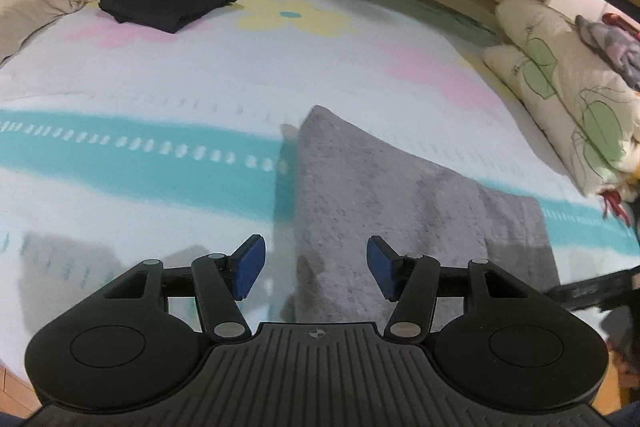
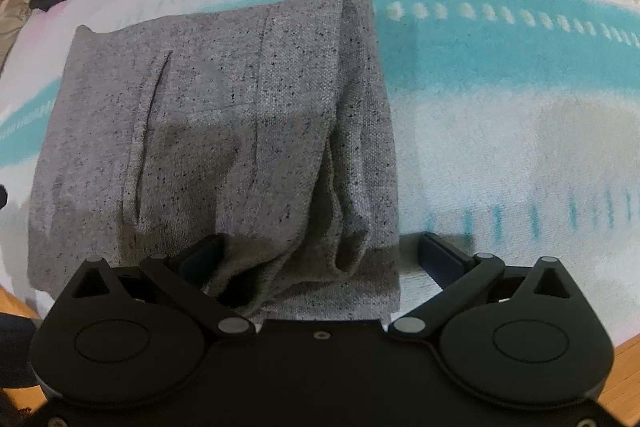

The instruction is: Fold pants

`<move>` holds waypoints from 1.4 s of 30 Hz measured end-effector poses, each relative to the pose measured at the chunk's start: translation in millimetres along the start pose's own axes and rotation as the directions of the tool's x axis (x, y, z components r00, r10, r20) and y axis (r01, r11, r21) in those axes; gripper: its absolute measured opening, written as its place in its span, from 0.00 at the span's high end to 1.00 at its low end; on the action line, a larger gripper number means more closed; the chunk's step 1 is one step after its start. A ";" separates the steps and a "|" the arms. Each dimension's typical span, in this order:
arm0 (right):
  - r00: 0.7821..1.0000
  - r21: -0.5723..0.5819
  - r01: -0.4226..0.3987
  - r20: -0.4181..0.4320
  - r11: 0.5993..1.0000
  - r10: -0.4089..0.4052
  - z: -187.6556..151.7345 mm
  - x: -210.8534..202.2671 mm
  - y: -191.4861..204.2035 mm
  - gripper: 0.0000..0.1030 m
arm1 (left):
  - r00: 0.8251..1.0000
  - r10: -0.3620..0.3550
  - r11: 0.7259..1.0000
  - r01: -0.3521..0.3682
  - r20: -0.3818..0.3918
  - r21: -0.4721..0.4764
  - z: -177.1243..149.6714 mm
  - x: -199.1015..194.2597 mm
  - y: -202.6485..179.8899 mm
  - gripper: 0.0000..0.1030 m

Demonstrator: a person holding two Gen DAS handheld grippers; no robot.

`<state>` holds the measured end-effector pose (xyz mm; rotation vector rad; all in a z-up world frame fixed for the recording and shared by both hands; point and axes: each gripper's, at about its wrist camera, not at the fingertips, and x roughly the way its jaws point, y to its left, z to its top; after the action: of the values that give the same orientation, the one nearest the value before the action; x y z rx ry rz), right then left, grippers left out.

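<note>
My right gripper (image 2: pixel 320 259) sits spread wide astride the near edge of the speckled grey knit pants (image 2: pixel 224 131), folded on the flowered bedspread (image 2: pixel 500 115), long axis running straight ahead (my left gripper (image 1: pixel 316 267), also agape and empty, hovers beside them).

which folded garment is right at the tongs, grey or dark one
The grey pants, lying by both tongs; the dark folded garment sits far off near the headboard.
</note>
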<state>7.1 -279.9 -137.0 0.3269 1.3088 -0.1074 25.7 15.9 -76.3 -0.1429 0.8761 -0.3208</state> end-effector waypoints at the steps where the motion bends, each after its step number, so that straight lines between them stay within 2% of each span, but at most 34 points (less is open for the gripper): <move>1: 1.000 0.047 -0.003 -0.006 0.999 0.003 1.6 -4.4 -4.7 0.01 | 1.000 0.008 1.000 -0.008 -0.002 0.006 -1.0 -0.7 0.0 0.47; 3: 1.000 0.170 -0.021 0.019 0.985 0.018 5.1 -19.4 -16.7 0.02 | 1.000 0.028 1.000 -0.028 0.002 0.010 -0.5 0.1 3.0 0.47; 5: 0.992 0.248 -0.062 0.121 0.967 0.032 9.2 -42.4 -26.1 0.03 | 0.999 0.033 0.999 -0.033 0.011 0.017 3.0 0.6 4.7 0.47; 7: 0.978 0.255 -0.091 0.205 0.963 0.038 14.9 -56.9 -24.9 0.12 | 0.999 0.043 0.999 -0.043 0.012 0.031 7.9 5.1 0.1 0.47; 8: 0.971 0.233 -0.098 0.234 0.968 0.042 19.1 -60.4 -19.2 0.23 | 0.999 0.043 0.998 -0.044 0.011 0.039 10.9 7.7 -2.3 0.47; 9: 0.968 0.205 -0.093 0.246 0.974 0.041 22.8 -60.0 -11.9 0.28 | 0.999 0.042 0.998 -0.042 0.008 0.051 14.5 12.2 -5.5 0.47; 12: 0.967 0.104 -0.019 0.256 0.994 -0.008 31.5 -44.3 14.0 0.28 | 0.999 0.049 0.993 -0.048 -0.003 0.111 23.6 30.5 -16.8 0.47; 15: 0.961 0.040 0.125 0.244 0.991 -0.131 41.2 -15.9 28.7 0.28 | 0.996 0.093 0.982 -0.090 -0.012 0.165 32.1 55.1 -23.5 0.47; 16: 0.963 0.039 0.131 0.233 0.991 -0.137 43.9 -11.1 27.9 0.27 | 0.993 0.112 0.979 -0.106 -0.025 0.176 36.6 68.2 -23.6 0.47; 18: 0.970 0.061 0.096 0.216 0.993 -0.108 50.8 -4.1 15.6 0.17 | 0.988 0.144 0.974 -0.130 -0.061 0.184 41.6 90.8 -19.0 0.46; 19: 0.974 0.079 0.075 0.206 0.994 -0.090 54.4 -1.2 8.0 0.15 | 0.986 0.149 0.975 -0.133 -0.079 0.180 42.4 100.2 -15.6 0.45; 23: 0.983 0.144 -0.047 0.183 0.988 0.020 58.0 1.9 -18.7 0.08 | 0.989 0.103 0.992 -0.094 -0.109 0.086 48.5 115.8 -1.7 0.45; 25: 0.980 0.118 -0.071 0.192 0.990 0.047 55.0 -2.3 -24.1 0.08 | 0.990 0.090 0.993 -0.081 -0.107 0.082 49.6 108.1 0.4 0.45; 28: 0.975 0.094 -0.151 0.176 0.984 0.133 41.0 -9.6 -32.7 0.07 | 0.993 0.058 0.994 -0.048 -0.099 0.097 41.7 89.5 3.8 0.46; 31: 0.964 0.070 -0.213 0.178 0.975 0.198 21.1 -14.4 -46.2 0.06 | 0.993 -0.009 0.996 0.019 -0.115 0.088 26.2 73.5 11.2 0.46; 33: 0.955 0.076 -0.255 0.176 0.964 0.239 10.7 -19.2 -53.4 0.00 | 0.989 -0.051 0.995 0.063 -0.138 0.081 13.0 66.0 15.9 0.46; 35: 0.942 0.080 -0.301 0.177 0.950 0.284 0.7 -21.2 -59.8 0.00 | 0.984 -0.090 0.993 0.101 -0.152 0.063 0.5 60.4 21.0 0.46; 39: 0.943 0.038 -0.291 0.179 0.956 0.280 -4.0 -22.1 -55.4 0.00 | 0.980 -0.157 0.988 0.155 -0.123 -0.024 -12.9 52.0 33.7 0.44; 42: 0.940 -0.003 -0.297 0.176 0.955 0.293 2.5 -15.6 -43.5 0.00 | 0.978 -0.172 0.985 0.173 -0.122 -0.002 -9.9 56.8 32.1 0.40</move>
<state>-6.0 -323.6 -129.2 0.5189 1.0722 0.1009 58.9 27.4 -132.2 -0.1938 0.9853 -0.4994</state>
